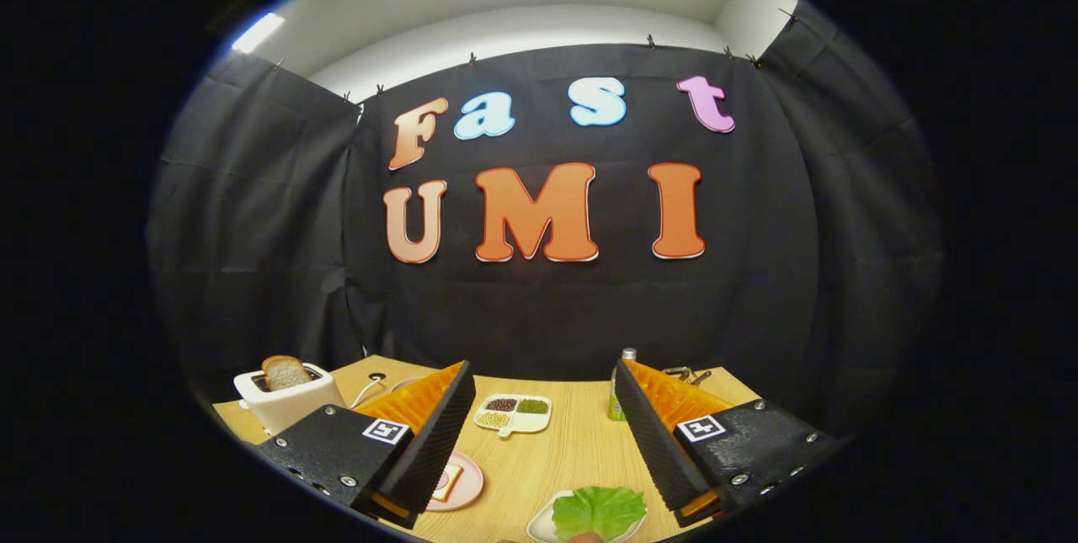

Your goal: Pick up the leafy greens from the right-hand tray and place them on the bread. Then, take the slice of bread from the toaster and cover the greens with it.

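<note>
My gripper [541, 383] is held above the wooden table [581, 442] with its two fingers wide apart and nothing between them. Leafy greens [600, 511] lie in a white tray [543, 524] close below, between the fingers and nearer the right one. A slice of bread [446, 481] rests on a pink plate [468, 482], partly hidden behind the left finger [425, 433]. A white toaster [290, 397] stands at the far left with a toasted bread slice [285, 371] sticking up out of its slot.
A white divided dish [514, 413] with dark, green and pale fillings sits at mid-table beyond the fingers. A small green bottle [617, 396] stands by the right finger. A metal object [686, 375] lies at the back right. A cable hole [376, 376] lies behind the toaster.
</note>
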{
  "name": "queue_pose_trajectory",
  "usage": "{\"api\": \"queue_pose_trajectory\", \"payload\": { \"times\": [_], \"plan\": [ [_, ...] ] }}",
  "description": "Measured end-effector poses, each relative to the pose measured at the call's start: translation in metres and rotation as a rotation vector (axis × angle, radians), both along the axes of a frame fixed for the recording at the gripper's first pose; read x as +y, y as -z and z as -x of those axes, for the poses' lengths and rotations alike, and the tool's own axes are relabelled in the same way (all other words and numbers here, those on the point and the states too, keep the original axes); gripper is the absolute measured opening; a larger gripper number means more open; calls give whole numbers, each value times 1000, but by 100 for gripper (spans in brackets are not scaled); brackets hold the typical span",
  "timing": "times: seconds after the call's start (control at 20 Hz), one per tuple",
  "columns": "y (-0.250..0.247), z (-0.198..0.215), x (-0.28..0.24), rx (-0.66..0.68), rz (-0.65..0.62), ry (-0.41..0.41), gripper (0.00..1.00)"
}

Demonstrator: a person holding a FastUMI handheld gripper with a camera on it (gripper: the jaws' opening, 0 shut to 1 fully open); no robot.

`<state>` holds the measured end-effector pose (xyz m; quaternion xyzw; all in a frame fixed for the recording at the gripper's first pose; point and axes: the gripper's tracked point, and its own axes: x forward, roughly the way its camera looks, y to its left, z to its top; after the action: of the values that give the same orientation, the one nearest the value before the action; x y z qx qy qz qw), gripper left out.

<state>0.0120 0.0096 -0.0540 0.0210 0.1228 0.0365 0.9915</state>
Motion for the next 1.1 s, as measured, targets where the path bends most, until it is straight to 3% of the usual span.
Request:
{"api": "queue_pose_trajectory", "payload": {
  "times": [0.45,0.7,1.1],
  "plan": [
    [109,6,-11,434,13,-44,100],
    [178,34,-13,732,15,-97,99],
    [251,55,-31,998,62,-115,98]
  ]
}}
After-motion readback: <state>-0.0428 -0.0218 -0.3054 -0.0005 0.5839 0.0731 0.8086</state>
